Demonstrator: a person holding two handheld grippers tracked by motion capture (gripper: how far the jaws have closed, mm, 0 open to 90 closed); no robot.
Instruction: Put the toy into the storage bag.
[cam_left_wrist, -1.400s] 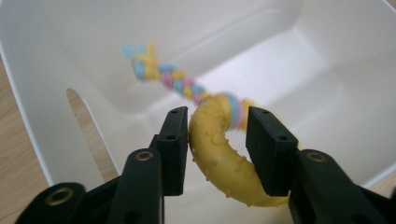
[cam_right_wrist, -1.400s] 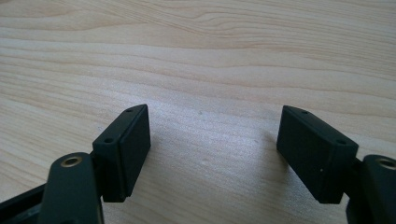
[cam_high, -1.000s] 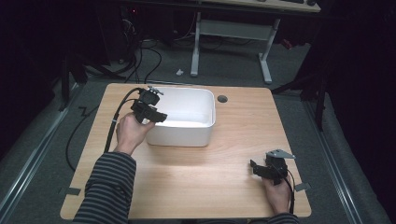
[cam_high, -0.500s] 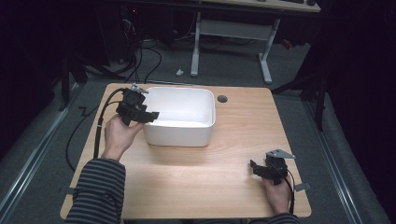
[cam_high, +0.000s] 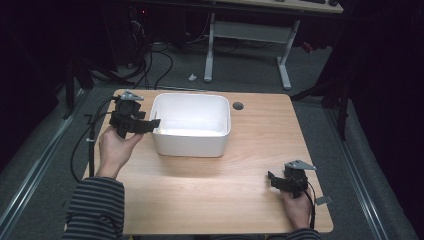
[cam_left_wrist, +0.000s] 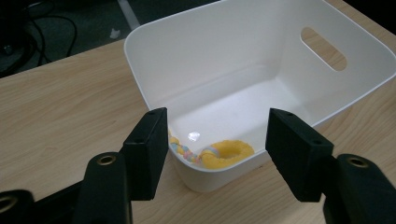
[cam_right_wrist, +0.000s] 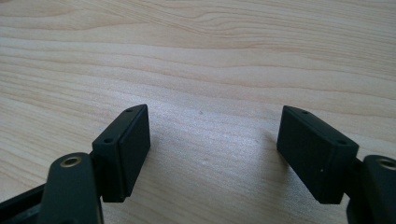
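the white tub (cam_high: 190, 131) is used here as the landmark. it stands on the wooden table (cam_high: 200, 200), toward the far side, with a small round hole (cam_high: 238, 105) in the table top just beside its far right corner.

at the left of the tub the left gripper (cam_high: 150, 124) is held in a hand (cam_high: 116, 149) with a striped sleeve (cam_high: 95, 210) behind it. the tips of the gripper are seen at the left rim of the tub, but whether the rim is touched cannot be told. a black cable (cam_high: 82, 145) is hung from it over the left edge of the table. in the left gripper view, the left gripper (cam_left_wrist: 217, 133) is pointed down into the near corner of the tub (cam_left_wrist: 243, 70). its jaws have just been opening, and they are now set well apart. nothing is held between them.

inside the tub, in the near corner against the wall, a yellow ring toy (cam_left_wrist: 229, 153) is seen lying on the bottom. a rope of pale mixed colours (cam_left_wrist: 184, 151) is joined to it. an oval handle hole (cam_left_wrist: 323, 48) is cut in the far wall of the tub.

well to the right of the tub and nearer the person, the right gripper (cam_high: 272, 179) is held low over the table by the other hand (cam_high: 296, 207). in the right gripper view, the right gripper (cam_right_wrist: 212, 135) is shown with its jaws wide apart, bare wood (cam_right_wrist: 210, 56) under them and nothing gripped.
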